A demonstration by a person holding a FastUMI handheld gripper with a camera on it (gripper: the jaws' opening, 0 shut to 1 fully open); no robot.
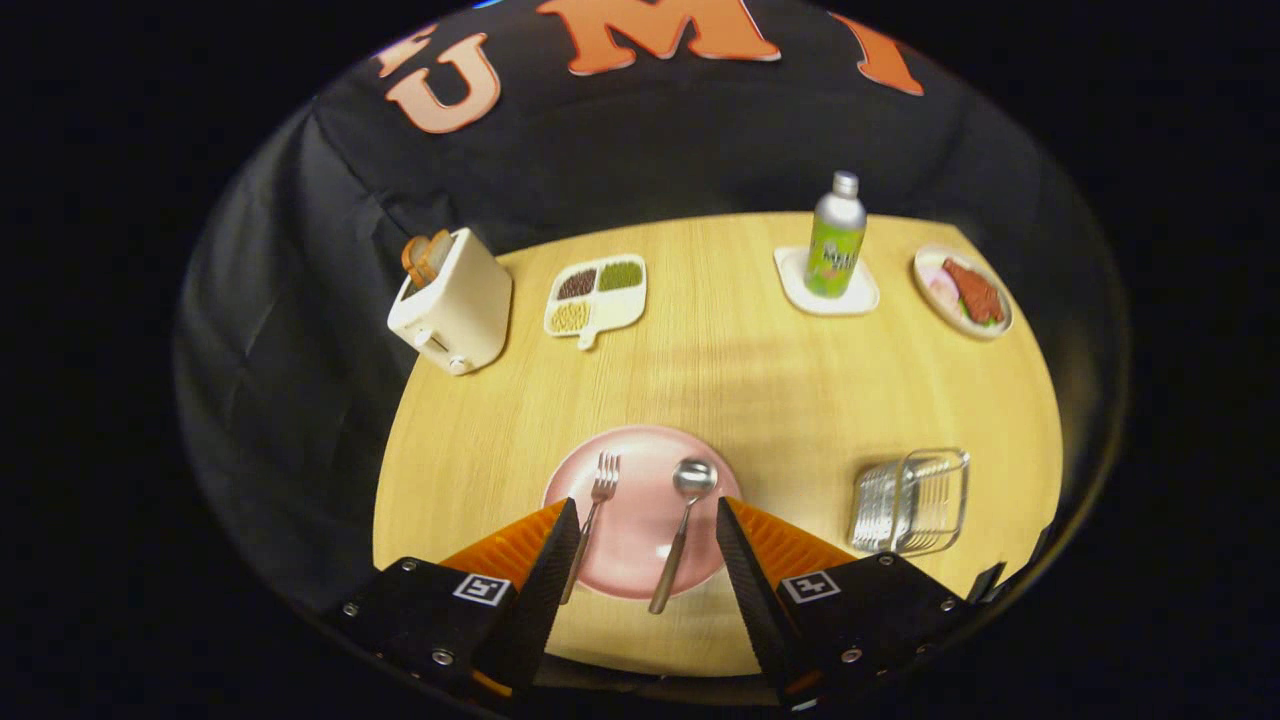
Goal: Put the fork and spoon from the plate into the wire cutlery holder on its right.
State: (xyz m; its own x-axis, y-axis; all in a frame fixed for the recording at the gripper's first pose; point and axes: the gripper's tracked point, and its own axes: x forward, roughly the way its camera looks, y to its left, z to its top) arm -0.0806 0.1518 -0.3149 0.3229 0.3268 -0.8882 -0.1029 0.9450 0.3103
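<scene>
A pink plate (640, 452) lies on the wooden table just ahead of my fingers. On it rest a metal fork (594, 510), close to the left finger, and a metal spoon (682, 528) to the fork's right, both with handles pointing back toward me. The wire cutlery holder (912, 500) stands to the plate's right, beyond the right finger. My gripper (645, 512) hovers above the plate's near half, open, with the fork and spoon seen in the gap between the fingers and nothing held.
At the table's far side stand a white toaster (455, 305) with bread, a divided dish (596, 293) of beans, a green bottle (835, 240) on a white coaster, and a plate of food (964, 292). The table's front edge runs just under my fingers.
</scene>
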